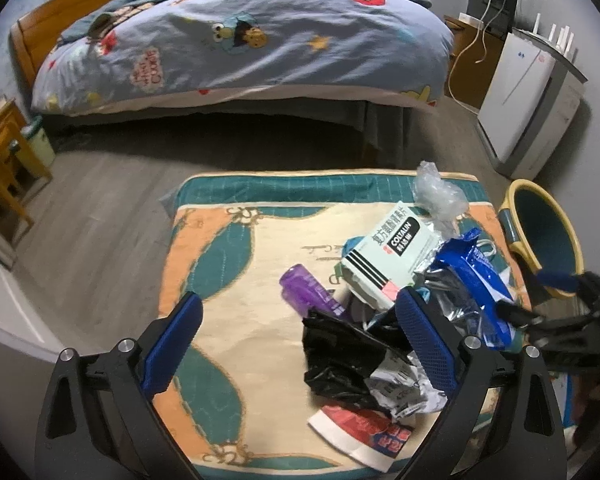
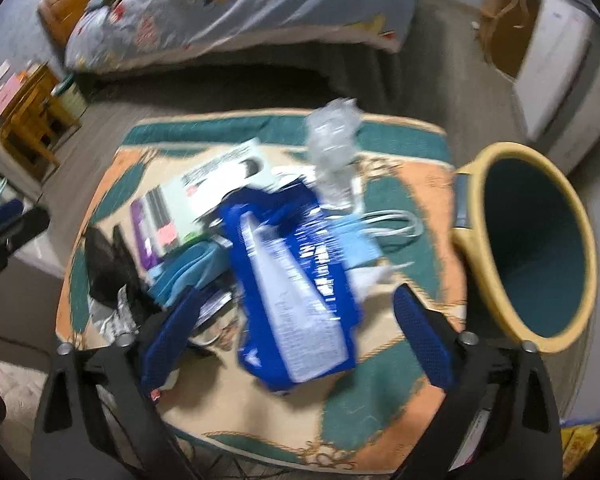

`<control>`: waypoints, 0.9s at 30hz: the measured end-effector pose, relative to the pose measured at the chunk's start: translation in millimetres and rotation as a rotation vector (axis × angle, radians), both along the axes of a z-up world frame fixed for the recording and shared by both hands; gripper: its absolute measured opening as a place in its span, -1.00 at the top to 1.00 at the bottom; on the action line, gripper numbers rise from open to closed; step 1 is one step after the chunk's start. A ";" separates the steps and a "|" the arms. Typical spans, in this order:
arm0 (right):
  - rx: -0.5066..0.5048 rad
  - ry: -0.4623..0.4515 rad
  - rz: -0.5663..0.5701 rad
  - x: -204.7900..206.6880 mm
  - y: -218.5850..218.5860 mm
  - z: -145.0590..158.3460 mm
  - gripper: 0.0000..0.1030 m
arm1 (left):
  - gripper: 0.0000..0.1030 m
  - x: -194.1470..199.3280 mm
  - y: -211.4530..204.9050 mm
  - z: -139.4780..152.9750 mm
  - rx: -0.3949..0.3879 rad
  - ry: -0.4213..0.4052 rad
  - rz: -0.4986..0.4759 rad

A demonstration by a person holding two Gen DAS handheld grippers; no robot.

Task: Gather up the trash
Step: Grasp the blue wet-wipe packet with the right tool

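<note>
**poster1:** Fingers first, since that's what everyone asks. The left gripper [image 1: 300,320] has its jaws spread wide with nothing pinched. Its right finger [image 1: 424,340] sits in front of the trash heap, over a black plastic bag [image 1: 340,356] and some crumpled printed paper [image 1: 400,388]; the left finger is over bare cloth.

**poster2:** And the other one?

**poster1:** The right gripper [image 2: 296,332] is wide apart too, not squeezing anything. A blue-and-white wrapper [image 2: 296,292] lies in the gap between its fingers, but the pads aren't pressing on it. That view is pretty smeared, so fine detail is lost.

**poster2:** Where's the rest of the junk?

**poster1:** All piled on the right half of a cushioned surface covered by a cream, teal and orange cloth [image 1: 236,272]. Around the black bag: a purple bottle [image 1: 308,292] lying on its side, a pale green medicine box [image 1: 388,256] tilted on the heap, the blue wrapper to its right, and a crumpled clear plastic wad [image 1: 440,196] at the far edge. A red-and-white packet [image 1: 364,432] lies nearest the camera.

**poster2:** Bin?

**poster1:** A yellow bin with a teal inside [image 2: 532,248] is just beside the cloth's right edge, mouth open toward the camera. A bed [image 1: 240,40] with a cartoon duvet is behind it all.
</note>
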State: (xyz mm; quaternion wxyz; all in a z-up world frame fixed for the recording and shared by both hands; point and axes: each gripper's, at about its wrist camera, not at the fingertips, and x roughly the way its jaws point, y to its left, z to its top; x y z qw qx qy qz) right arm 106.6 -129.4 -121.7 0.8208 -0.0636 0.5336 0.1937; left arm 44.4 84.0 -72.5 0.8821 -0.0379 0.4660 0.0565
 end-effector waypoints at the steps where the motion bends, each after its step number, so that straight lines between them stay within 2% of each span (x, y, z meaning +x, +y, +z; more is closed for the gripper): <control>1: -0.015 0.000 0.017 -1.2 5.9 -2.6 -0.56 | -0.85 0.5 -0.8 -1.3 0.000 0.004 -0.002; 2: -0.026 0.001 0.028 -1.7 9.5 -4.9 -0.50 | -0.85 0.9 -2.3 -3.9 0.001 0.013 -0.005; 4: -0.041 0.021 0.048 -2.5 15.4 -12.1 -0.11 | -0.72 2.0 -5.3 -8.2 -0.012 0.033 -0.016; 5: -0.053 0.033 0.054 -2.3 17.5 -16.0 -0.03 | -0.67 2.5 -6.9 -10.9 -0.022 0.043 -0.023; 7: -0.083 0.037 0.059 -2.7 18.1 -20.5 0.34 | -0.49 3.4 -12.7 -17.0 -0.043 0.068 -0.042; 8: -0.086 0.037 0.066 -3.0 18.6 -21.0 0.38 | -0.43 4.2 -15.5 -19.8 -0.053 0.076 -0.052; 10: -0.078 0.024 0.068 -2.8 17.7 -17.1 0.60 | -0.20 7.1 -22.1 -29.1 -0.083 0.103 -0.074; 11: -0.080 0.015 0.068 -3.0 17.2 -15.1 0.61 | -0.13 7.8 -24.9 -32.3 -0.090 0.111 -0.083; 13: -0.073 0.015 0.062 -2.8 14.4 -13.4 0.68 | 0.23 9.9 -29.2 -37.1 -0.083 0.124 -0.091; 15: -0.058 0.025 0.049 -1.9 10.6 -10.9 0.73 | 0.46 13.1 -31.7 -41.5 -0.101 0.135 -0.103; 16: -0.058 0.024 0.046 -1.7 9.7 -9.6 0.74 | 0.67 14.3 -31.8 -42.8 -0.104 0.133 -0.100; 19: -0.029 0.024 0.021 0.2 3.1 -0.5 0.79 | 0.94 15.6 -31.7 -43.4 -0.085 0.130 -0.095; 23: 0.014 0.006 -0.020 0.9 -9.2 19.4 0.80 | 0.97 12.8 -26.6 -34.0 -0.082 0.098 -0.086; 27: 0.091 -0.014 -0.071 2.2 -27.8 43.0 0.80 | 0.97 6.5 -26.8 -9.5 -0.072 0.017 -0.105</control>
